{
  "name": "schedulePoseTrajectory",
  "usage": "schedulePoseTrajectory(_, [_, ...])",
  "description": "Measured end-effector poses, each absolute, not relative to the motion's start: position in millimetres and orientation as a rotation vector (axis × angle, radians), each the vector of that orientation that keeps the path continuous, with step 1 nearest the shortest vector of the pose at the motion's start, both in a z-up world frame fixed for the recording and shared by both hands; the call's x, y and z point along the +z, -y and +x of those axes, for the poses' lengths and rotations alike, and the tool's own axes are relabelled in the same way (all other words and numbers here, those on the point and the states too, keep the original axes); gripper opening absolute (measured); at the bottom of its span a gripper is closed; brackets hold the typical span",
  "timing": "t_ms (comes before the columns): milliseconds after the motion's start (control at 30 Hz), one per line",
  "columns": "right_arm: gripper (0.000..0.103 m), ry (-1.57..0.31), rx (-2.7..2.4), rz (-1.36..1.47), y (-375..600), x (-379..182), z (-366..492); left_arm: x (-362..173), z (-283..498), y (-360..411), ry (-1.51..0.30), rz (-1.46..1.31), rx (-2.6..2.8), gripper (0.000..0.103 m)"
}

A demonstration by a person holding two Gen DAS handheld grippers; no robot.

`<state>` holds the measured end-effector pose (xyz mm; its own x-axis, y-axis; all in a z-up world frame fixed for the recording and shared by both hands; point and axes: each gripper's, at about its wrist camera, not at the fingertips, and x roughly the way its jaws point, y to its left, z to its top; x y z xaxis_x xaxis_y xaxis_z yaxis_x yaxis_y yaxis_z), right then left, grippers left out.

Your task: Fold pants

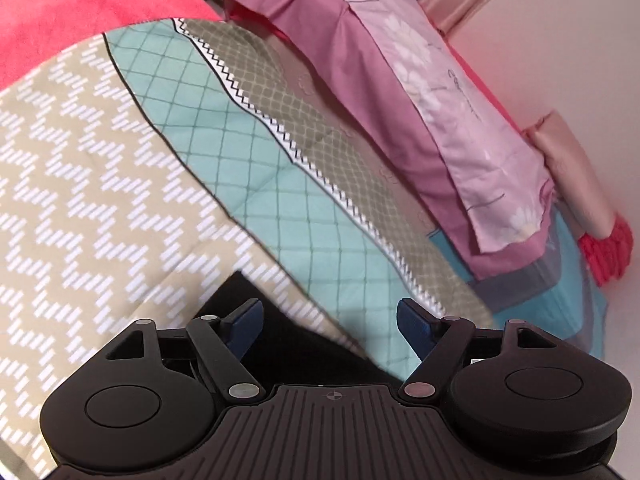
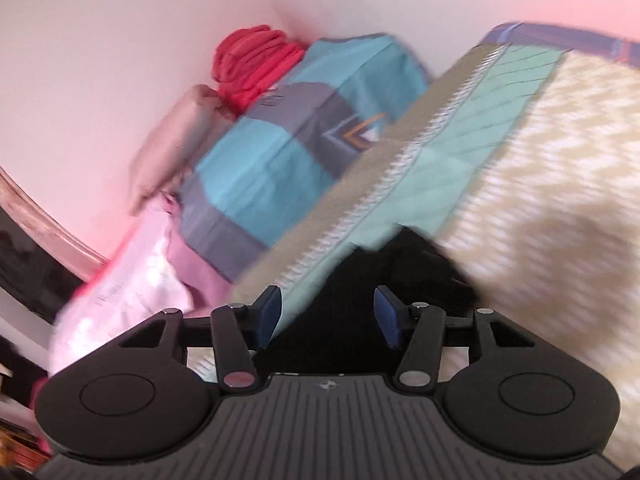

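Left wrist view. Left gripper (image 1: 330, 322): jaws spread wide, nothing gripped. Pants (image 1: 304, 348): black cloth, lower centre of the frame, lying on the quilt between and below the blue pads (image 1: 414, 322), which do not press on it. Quilt (image 1: 100, 184): beige zigzag panel at left, teal grid band and grey lattice band running diagonally through the centre. Pink pillow (image 1: 436, 120): upper right, along the quilt's far edge. Red blanket (image 1: 80, 12): upper left corner.

Right wrist view, blurred. Right gripper (image 2: 327, 314): jaws partly apart, holding nothing. Pants (image 2: 384, 280): black heap at lower centre, showing in the gap between the pads (image 2: 387, 318); contact cannot be told. Quilt (image 2: 540, 200): right half. Blue cover (image 2: 280, 152): centre. Red bundle (image 2: 252, 64): upper centre, against the wall (image 2: 100, 40).
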<state>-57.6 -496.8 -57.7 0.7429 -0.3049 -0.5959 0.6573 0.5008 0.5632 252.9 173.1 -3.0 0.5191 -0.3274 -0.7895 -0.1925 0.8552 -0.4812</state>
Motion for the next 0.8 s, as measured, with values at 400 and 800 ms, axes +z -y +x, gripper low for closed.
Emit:
schedulePoseTrajectory(400, [0.045, -0.586, -0.814, 0.842, 501, -86, -39, -28, 183, -124, -1.136, -0.389, -0.18, 0.103])
schedulePoseTrajectory(800, [0.006, -0.667, -0.788, 0.582, 512, -68, -17, -45, 166, -91, -1.151, -0.092, -0.18, 0.103])
